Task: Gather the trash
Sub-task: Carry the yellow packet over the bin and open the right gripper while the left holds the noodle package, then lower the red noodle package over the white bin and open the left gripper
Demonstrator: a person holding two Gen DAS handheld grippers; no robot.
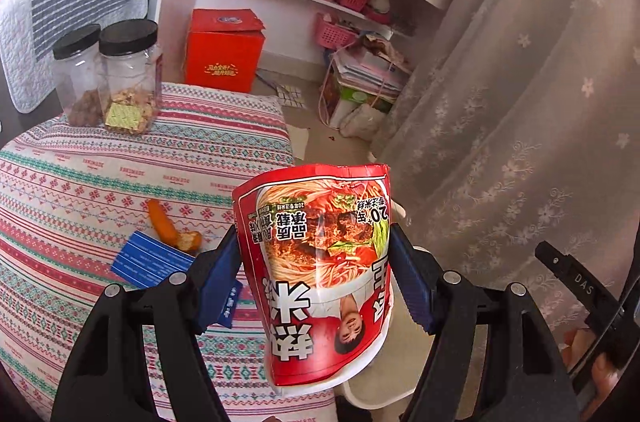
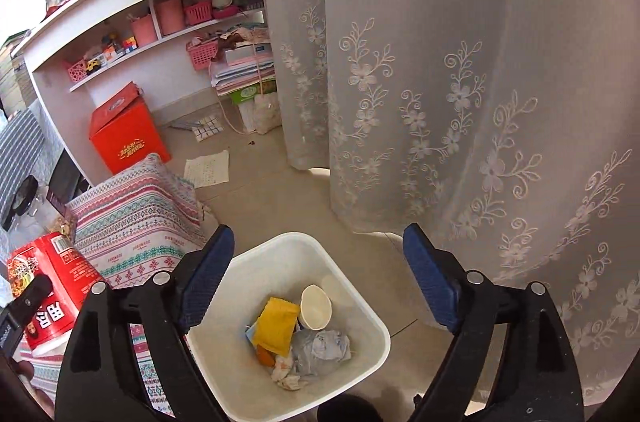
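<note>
Trash is seen in both views. In the left wrist view, a red noodle cup (image 1: 320,270) is pinched upside down between the blue pads of the left claw (image 1: 316,274), one pad pressed on each side of its wall. To the left of the claw, on the patterned cloth of the bench (image 1: 80,190), an orange peel piece (image 1: 172,228) and a blue packet (image 1: 150,260) are found; the packet runs partly behind the left finger. Further ahead and to the left, two clear jars with black lids (image 1: 108,78) are set side by side on the same cloth. A white rim is visible below and behind the cup.

In the right wrist view, the right claw (image 2: 318,278) is spread wide, with nothing between its pads. Directly below and between the fingers, a white bin (image 2: 352,270) is placed on the floor. Inside it, a yellow sachet (image 2: 276,326), a white paper cup (image 2: 316,306) and crumpled tissue (image 2: 320,348) are contained. At the far left of the claw, the red noodle cup (image 2: 52,282) is seen beside the bench edge. A flowered curtain (image 2: 460,82) hangs ahead and to the right.
</note>
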